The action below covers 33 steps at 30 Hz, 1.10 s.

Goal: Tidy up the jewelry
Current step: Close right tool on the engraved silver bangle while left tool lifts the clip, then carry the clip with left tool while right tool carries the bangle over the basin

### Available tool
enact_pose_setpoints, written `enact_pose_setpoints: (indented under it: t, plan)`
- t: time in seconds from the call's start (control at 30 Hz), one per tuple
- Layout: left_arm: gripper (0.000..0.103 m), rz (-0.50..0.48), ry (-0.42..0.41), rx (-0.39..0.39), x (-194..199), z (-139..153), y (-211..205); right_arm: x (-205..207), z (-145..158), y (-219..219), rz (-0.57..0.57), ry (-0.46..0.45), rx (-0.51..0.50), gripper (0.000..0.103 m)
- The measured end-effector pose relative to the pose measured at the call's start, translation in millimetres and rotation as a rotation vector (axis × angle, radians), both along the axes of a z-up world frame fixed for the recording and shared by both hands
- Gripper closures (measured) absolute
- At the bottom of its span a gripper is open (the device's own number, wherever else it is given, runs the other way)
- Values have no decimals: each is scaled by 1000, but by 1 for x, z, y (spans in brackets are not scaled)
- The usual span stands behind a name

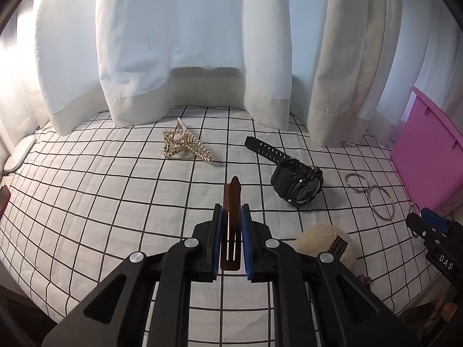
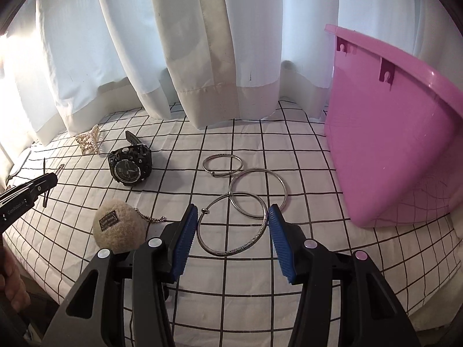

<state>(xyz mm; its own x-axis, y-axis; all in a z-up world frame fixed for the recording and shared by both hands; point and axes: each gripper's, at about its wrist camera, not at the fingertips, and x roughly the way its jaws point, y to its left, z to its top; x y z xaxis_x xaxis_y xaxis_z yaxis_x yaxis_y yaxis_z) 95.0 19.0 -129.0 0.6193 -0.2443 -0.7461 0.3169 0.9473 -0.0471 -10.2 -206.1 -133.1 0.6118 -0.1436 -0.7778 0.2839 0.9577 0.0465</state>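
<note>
My left gripper [image 1: 232, 206] is shut on a flat brown hair clip [image 1: 233, 193], which stands upright between the blue pads with its tip pointing away. In the right wrist view a silver bangle [image 2: 246, 245] spans the gap between the blue pads of my right gripper [image 2: 233, 206], touching both. Two more silver bangles [image 2: 222, 154] [image 2: 283, 185] lie on the checked bedsheet [image 2: 289, 150] just beyond it. A black watch [image 1: 298, 183] [image 2: 130, 167] and a gold claw clip [image 1: 185, 144] [image 2: 89, 141] lie on the sheet further off.
A pink plastic bin [image 2: 390, 144] [image 1: 428, 159] stands on the bed at the right. A cream fluffy ball [image 2: 118, 225] [image 1: 324, 244] with a chain lies between the two grippers. White curtains [image 1: 202, 43] hang along the far edge. A hand [image 2: 11, 277] shows at lower left.
</note>
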Motion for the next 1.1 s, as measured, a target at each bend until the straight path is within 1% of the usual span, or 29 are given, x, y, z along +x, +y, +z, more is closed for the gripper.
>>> enact_pose_setpoints:
  t: [0.13, 0.23, 0.3, 0.43, 0.57, 0.73, 0.83, 0.97, 1.1]
  plan:
    - [90, -21, -26, -25, -2, 32, -2, -2, 38, 5, 18, -41, -2, 54]
    - [90, -63, -46, -53, -4, 58, -10, -3, 68, 8, 25, -79, -5, 54]
    - [90, -96, -42, -86, -4, 74, -17, -4, 87, 8, 24, -103, -14, 54]
    - [90, -169, -87, -119, -9, 105, -40, -9, 127, -2, 7, -163, -7, 54]
    - [90, -234, -124, -155, -16, 133, -72, -16, 161, -22, -17, -215, -29, 54]
    - [90, -291, -160, -202, -30, 158, -122, -28, 191, -68, -53, -259, -59, 54]
    - [90, -309, -173, -222, -38, 170, -157, -37, 200, -104, -60, -272, -66, 54]
    - [90, -320, -176, -219, -50, 180, -211, -50, 209, -159, -63, -269, -83, 54]
    - [90, -340, -167, -204, -59, 179, -269, -64, 209, -218, -85, -251, -89, 54]
